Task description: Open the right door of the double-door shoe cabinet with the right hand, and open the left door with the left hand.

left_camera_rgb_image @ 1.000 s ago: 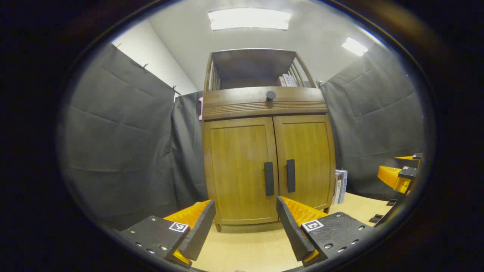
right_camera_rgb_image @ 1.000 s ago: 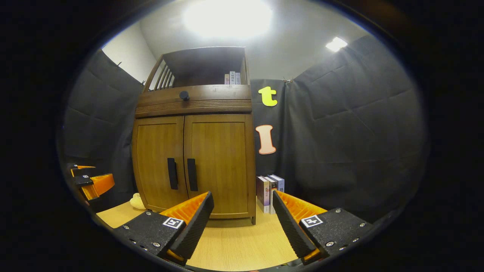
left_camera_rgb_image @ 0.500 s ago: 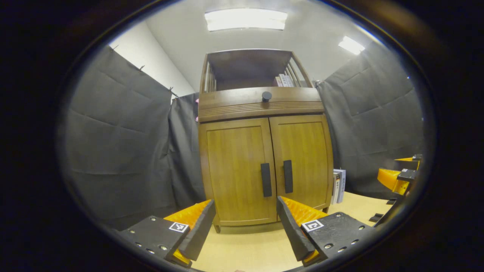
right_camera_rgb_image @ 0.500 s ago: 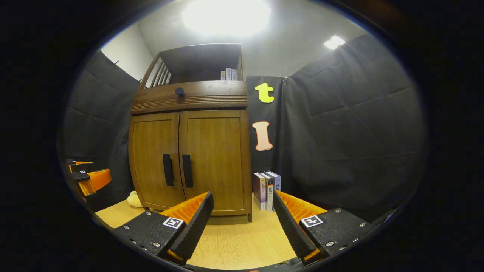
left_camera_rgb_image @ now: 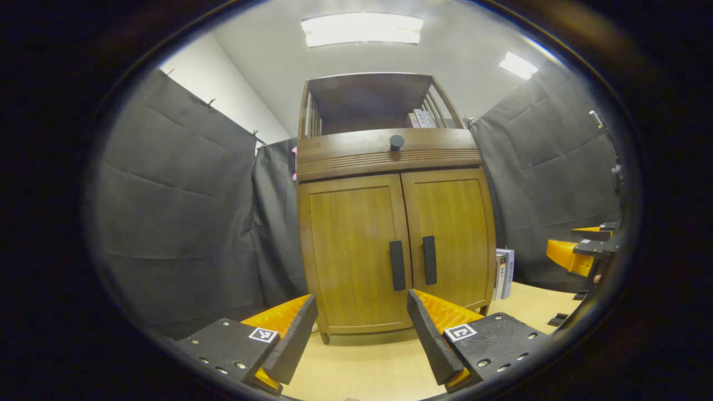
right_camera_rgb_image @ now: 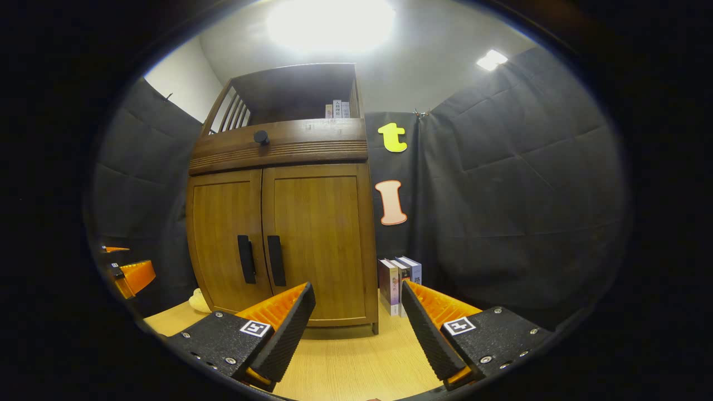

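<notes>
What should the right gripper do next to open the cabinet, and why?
Probably ease the right gripper forward and leftward toward the right door's handle. Both doors look closed, the gripper is open and short of the cabinet, holding nothing.

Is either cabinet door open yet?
No: in the left gripper view the left door and right door both sit flush and closed, their handles side by side at the middle seam, with no gripper touching them.

From my right gripper view, a pale yellowish lump (right_camera_rgb_image: 198,301) at the tall brown wooden shoe cabinet (right_camera_rgb_image: 289,223)'s lower left corner is half hidden behind it; I cannot identify it. The book spines (right_camera_rgb_image: 400,281) right of the cabinet are too small to read. My far left gripper (right_camera_rgb_image: 125,273) is cut off at the edge.
</notes>
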### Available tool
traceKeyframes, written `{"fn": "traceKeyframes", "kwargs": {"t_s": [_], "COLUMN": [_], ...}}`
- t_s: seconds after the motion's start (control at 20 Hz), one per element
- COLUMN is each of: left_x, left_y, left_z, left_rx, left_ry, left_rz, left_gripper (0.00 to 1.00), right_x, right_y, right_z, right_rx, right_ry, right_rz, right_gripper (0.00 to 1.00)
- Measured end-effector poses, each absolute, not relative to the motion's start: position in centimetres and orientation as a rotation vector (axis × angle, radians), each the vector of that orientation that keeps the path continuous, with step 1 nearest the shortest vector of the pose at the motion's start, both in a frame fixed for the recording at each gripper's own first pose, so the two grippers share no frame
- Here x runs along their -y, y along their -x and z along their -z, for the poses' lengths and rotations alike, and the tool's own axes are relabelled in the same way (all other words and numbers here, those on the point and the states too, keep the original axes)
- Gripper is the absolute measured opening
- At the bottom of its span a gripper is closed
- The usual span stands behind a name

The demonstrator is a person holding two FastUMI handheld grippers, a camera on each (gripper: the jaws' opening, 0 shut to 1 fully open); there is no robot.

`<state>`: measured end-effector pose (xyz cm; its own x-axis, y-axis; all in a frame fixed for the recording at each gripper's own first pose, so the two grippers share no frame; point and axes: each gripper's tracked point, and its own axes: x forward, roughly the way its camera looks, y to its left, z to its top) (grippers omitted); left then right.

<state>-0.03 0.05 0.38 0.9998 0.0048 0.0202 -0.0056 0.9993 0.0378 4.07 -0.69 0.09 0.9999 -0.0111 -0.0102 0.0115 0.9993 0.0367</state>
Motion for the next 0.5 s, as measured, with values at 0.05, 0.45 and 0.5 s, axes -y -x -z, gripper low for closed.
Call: {"fn": "traceKeyframes", "kwargs": {"t_s": [0.05,0.45,0.5], "left_x": [-0.1,-0.9,-1.0], "left_y": [0.0,-0.5,-0.4], "left_z": [-0.3,-0.1,0.0], "left_rx": [0.017,-0.004,-0.003], "left_ry": [-0.035,-0.037,-0.041], "left_rz": [-0.013,-0.097,-0.110], "left_gripper": [0.99,0.93,0.92], "right_x": [0.5,-4.2,-4.9], "right_y": [-4.7,-9.8,-10.5], "right_z": [-0.5,-1.7,-1.7], "right_rx": [-0.002,0.020,0.021], "right_ry": [-0.036,-0.041,-0.045], "right_rz": [0.006,-0.111,-0.125], "right_gripper": [0.96,0.96,0.96]}}
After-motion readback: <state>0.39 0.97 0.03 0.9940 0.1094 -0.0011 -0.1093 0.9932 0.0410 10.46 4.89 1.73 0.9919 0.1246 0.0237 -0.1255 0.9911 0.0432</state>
